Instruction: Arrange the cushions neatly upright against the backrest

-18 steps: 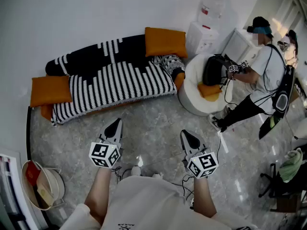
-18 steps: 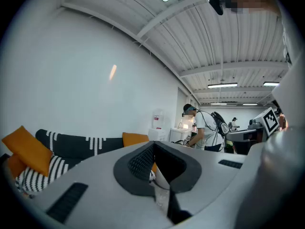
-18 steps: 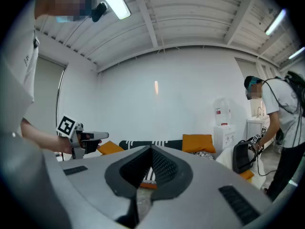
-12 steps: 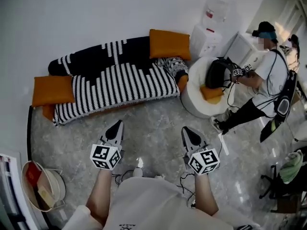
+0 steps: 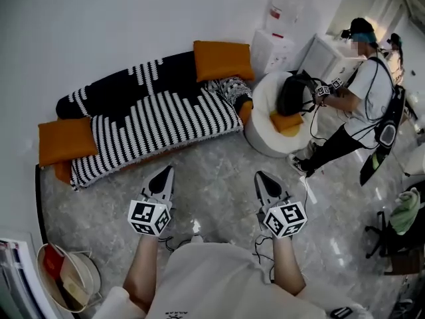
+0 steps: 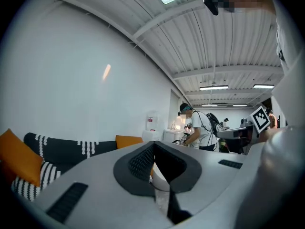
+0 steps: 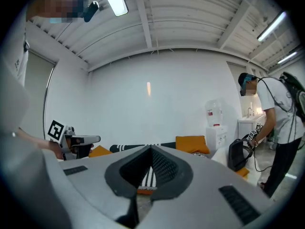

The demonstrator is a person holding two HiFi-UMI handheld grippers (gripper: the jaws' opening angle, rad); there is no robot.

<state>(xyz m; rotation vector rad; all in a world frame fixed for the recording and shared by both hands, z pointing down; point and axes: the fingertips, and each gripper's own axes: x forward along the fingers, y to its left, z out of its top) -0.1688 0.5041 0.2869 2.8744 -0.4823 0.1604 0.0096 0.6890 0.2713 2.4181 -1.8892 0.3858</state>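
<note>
Left gripper [image 5: 165,173]: jaws pressed together, nothing held. Right gripper [image 5: 261,177]: same, empty. Both side by side over marble floor [image 5: 219,165], pointing toward striped sofa [image 5: 153,121], well apart from it. Orange cushion [image 5: 66,140]: far ahead-left of left gripper, at sofa's end. Second orange cushion [image 5: 222,60]: far ahead, between grippers' lines, leaning on backrest. Patterned cushion [image 5: 231,87]: on seat just before it.

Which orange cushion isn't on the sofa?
The orange cushion on the white armchair, beside the black bag; the left cushion and right cushion are on the sofa.
</note>
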